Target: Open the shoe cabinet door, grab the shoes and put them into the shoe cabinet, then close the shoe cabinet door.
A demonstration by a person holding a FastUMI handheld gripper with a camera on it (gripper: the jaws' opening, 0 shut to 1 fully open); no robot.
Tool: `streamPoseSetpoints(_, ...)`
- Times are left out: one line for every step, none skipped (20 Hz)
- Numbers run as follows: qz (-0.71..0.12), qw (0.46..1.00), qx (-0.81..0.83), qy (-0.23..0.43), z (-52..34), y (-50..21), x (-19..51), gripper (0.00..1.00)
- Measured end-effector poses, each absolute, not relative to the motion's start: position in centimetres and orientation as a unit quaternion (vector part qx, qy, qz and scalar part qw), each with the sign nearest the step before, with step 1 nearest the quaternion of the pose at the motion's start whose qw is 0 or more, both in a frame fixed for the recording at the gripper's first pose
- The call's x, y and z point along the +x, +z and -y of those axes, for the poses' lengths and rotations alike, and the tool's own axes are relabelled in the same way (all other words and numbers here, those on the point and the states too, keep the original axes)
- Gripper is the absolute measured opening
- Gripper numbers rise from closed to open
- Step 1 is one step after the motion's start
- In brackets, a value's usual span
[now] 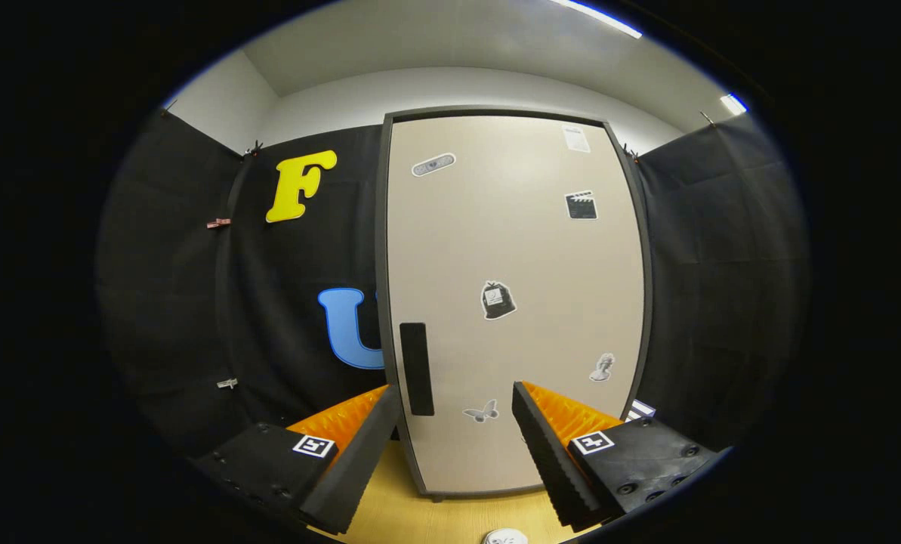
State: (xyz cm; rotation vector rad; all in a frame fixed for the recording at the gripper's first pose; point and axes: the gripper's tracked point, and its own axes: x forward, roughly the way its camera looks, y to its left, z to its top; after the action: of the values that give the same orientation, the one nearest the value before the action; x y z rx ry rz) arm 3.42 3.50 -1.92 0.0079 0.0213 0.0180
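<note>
One tall beige shoe cabinet door with a dark frame stands shut, straight ahead of the gripper, and the fingers are spread wide, holding nothing. The thing to watch is the long black vertical handle at the door's left edge: it sits beyond the fingers, just inside the left one, its long axis upright. My read is the gripper must drift left and forward so the fingers straddle that bar. Several small stickers dot the door. Underneath is a pale wooden table, a small white round object lying on it between the fingers. Black cloth walls close in on both sides.
</note>
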Motion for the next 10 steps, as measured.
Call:
streamPoseSetpoints(-0.011, 1.0, 0.005, 0.009, -3.9, -2.2, 4.0, 0.97)
streamPoseSetpoints(-0.011, 1.0, 0.006, 0.01, -4.3, -2.4, 4.7, 0.98)
streamPoseSetpoints(-0.012, 1.0, 0.006, 0.008, -4.6, -2.6, 5.5, 0.98)
streamPoseSetpoints(-0.012, 1.0, 0.008, 0.01, -5.1, -2.8, 6.3, 0.98)
streamPoseSetpoints(-0.011, 1.0, 0.01, 0.011, -5.5, -3.1, 7.1, 0.98)
streamPoseSetpoints(-0.012, 1.0, 0.011, 0.01, -5.7, -3.3, 8.1, 0.96)
streamPoseSetpoints(-0.012, 1.0, 0.013, 0.008, -5.9, -3.6, 9.0, 0.95)
streamPoseSetpoints(-0.014, 1.0, 0.014, 0.007, -6.2, -4.0, 9.9, 0.95)
streamPoseSetpoints(-0.015, 1.0, 0.014, 0.006, -6.4, -4.4, 10.8, 0.96)
streamPoseSetpoints(-0.017, 1.0, 0.013, 0.004, -6.5, -4.7, 11.7, 0.95)
